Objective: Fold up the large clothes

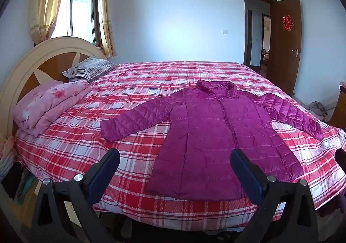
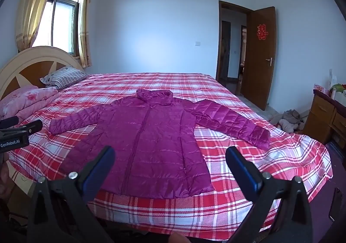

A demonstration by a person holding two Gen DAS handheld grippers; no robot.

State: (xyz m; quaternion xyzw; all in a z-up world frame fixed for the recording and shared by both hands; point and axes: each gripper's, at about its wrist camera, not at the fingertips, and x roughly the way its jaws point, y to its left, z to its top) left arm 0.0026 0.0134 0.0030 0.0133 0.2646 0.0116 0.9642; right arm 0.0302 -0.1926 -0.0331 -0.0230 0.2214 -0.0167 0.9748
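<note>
A long magenta quilted jacket (image 1: 216, 135) (image 2: 151, 141) lies flat and face up on the red plaid bed (image 1: 151, 83) (image 2: 248, 169), zipped, collar toward the far wall, hem at the near edge, both sleeves spread outward. My left gripper (image 1: 175, 156) hovers open in front of the hem's left part, not touching it. My right gripper (image 2: 170, 154) is also open, held back from the hem's right part with nothing between its fingers. The left gripper's side (image 2: 20, 132) shows at the left edge of the right wrist view.
A folded pink floral quilt (image 1: 47, 104) and a striped pillow (image 1: 90, 67) lie by the round headboard (image 1: 32, 59) on the left. An open brown door (image 2: 259, 57) stands at the far right. Clothes (image 2: 289, 119) lie on the floor beside a wooden dresser (image 2: 324, 113).
</note>
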